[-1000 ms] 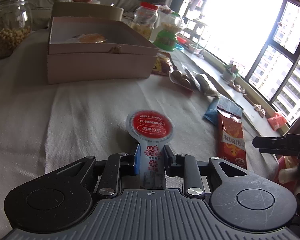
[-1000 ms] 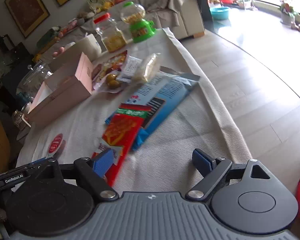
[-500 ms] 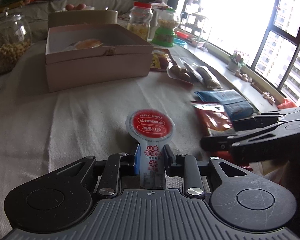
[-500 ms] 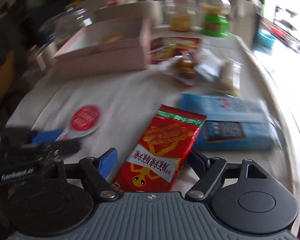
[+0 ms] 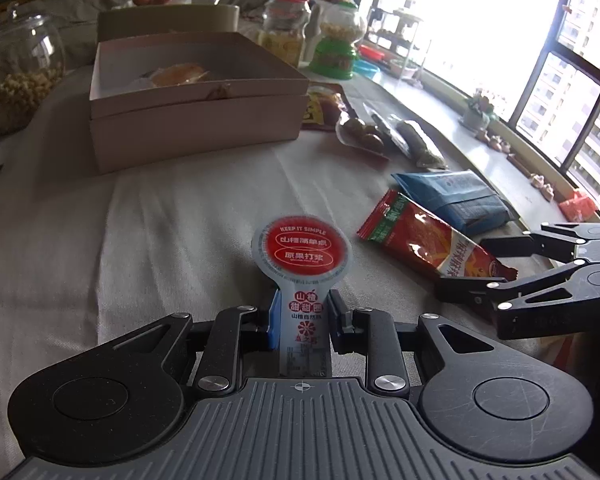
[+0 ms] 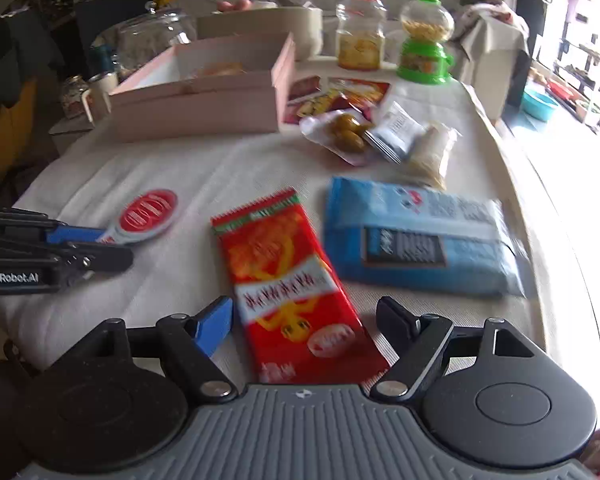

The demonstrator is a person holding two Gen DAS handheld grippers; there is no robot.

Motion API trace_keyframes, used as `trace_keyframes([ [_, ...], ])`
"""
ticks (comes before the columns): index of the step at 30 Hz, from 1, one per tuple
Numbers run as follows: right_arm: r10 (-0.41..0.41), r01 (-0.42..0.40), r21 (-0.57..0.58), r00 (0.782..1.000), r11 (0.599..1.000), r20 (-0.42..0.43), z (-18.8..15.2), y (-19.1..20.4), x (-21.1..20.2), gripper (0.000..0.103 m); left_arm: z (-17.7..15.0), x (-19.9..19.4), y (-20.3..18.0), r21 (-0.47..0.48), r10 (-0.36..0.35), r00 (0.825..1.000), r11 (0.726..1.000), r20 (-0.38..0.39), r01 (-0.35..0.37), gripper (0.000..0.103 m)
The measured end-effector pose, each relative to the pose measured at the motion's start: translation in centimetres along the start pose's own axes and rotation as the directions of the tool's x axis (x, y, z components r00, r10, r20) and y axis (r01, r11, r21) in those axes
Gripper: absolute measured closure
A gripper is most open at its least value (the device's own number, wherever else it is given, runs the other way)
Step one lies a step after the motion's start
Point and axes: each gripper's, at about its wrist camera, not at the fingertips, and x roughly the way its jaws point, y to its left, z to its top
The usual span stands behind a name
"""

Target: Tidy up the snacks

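My left gripper is shut on the stem of a white snack packet with a round red lid, held just above the cloth; the packet also shows in the right wrist view. My right gripper is open, its jaws on either side of the near end of a red snack packet lying flat on the cloth. That packet shows in the left wrist view, with the right gripper at its end. A pink open box with a wrapped snack inside stands further back.
A blue packet lies right of the red one. Beyond it lie a bag of green fruits, small packets and a flat red pack. Jars and a green dispenser stand at the back. The table edge runs along the right.
My right gripper has swung left over the table and come down around the near end of the red packet. My left gripper still holds the white packet in the same place.
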Motion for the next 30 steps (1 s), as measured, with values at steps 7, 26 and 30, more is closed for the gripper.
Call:
trace_keyframes([
  [7,0.026,-0.025,-0.090,1.000,0.996,0.012,1.5,1.9,1.8,0.037,0.7,0.7,-1.1,0.044,0.048,0.999,0.998,-0.024,-0.047,0.074],
  [26,0.043,-0.037,-0.100,0.997,0.994,0.058,-0.1,2.0,0.7,0.042,0.6,0.5,-0.7,0.021,0.017,0.999,1.000,-0.031,-0.017,0.075],
  [30,0.058,-0.053,-0.099,0.997,0.994,0.052,-0.2,2.1,0.1,0.048,-0.4,-0.1,-1.5,0.070,0.032,0.999,0.997,0.005,-0.033,0.075],
])
